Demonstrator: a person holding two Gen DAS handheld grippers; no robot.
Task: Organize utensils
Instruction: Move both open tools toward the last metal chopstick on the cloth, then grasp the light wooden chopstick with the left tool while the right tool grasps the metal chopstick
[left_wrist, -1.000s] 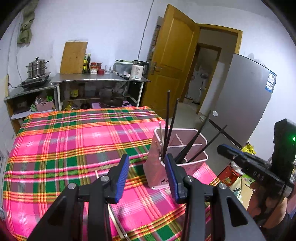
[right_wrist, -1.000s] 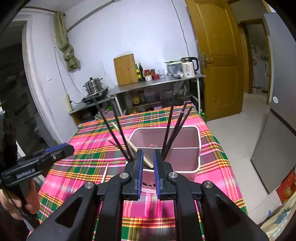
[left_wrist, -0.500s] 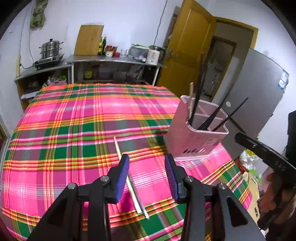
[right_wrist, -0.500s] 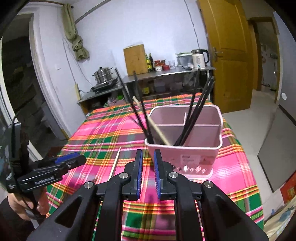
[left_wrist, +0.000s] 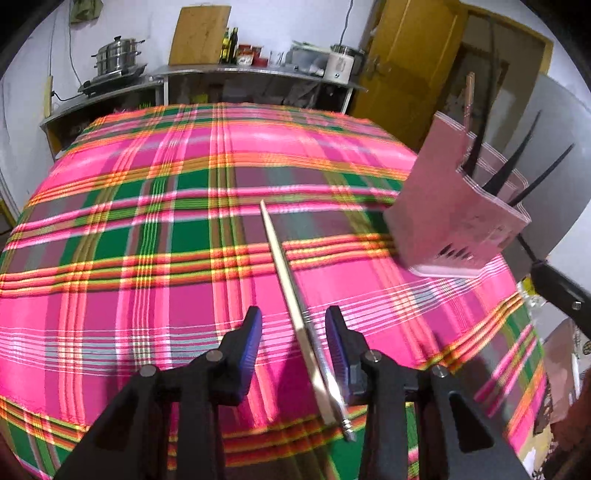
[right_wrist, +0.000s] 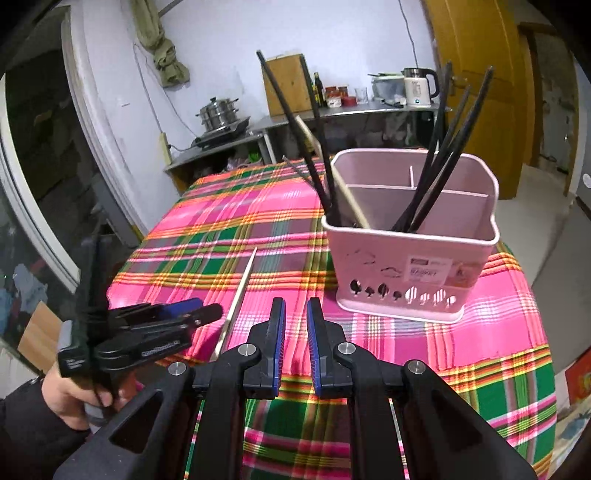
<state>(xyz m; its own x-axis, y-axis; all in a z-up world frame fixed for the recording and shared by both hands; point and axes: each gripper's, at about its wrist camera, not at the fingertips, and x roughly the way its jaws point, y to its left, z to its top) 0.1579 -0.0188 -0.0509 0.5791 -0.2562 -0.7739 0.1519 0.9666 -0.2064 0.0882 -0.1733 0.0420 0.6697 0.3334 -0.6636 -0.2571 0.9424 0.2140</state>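
A pale chopstick with a metal end (left_wrist: 291, 295) lies on the plaid tablecloth (left_wrist: 147, 221); it also shows in the right wrist view (right_wrist: 240, 291). My left gripper (left_wrist: 293, 332) is open, low over the cloth, its fingers on either side of the chopstick's near half. A pink utensil holder (right_wrist: 410, 258) stands on the table's right side with several black chopsticks and one pale one upright in it; it also shows in the left wrist view (left_wrist: 454, 214). My right gripper (right_wrist: 295, 328) is nearly closed with a narrow gap and empty, in front of the holder.
The left gripper and the hand holding it show at the left of the right wrist view (right_wrist: 147, 332). A steel shelf with pot, kettle and cutting board (left_wrist: 199, 37) stands behind the table. A yellow door (right_wrist: 480, 74) is at right.
My left gripper has dropped and moved left from the holder down to the lying chopstick, which now sits between its fingers. My right gripper has drawn back from the holder.
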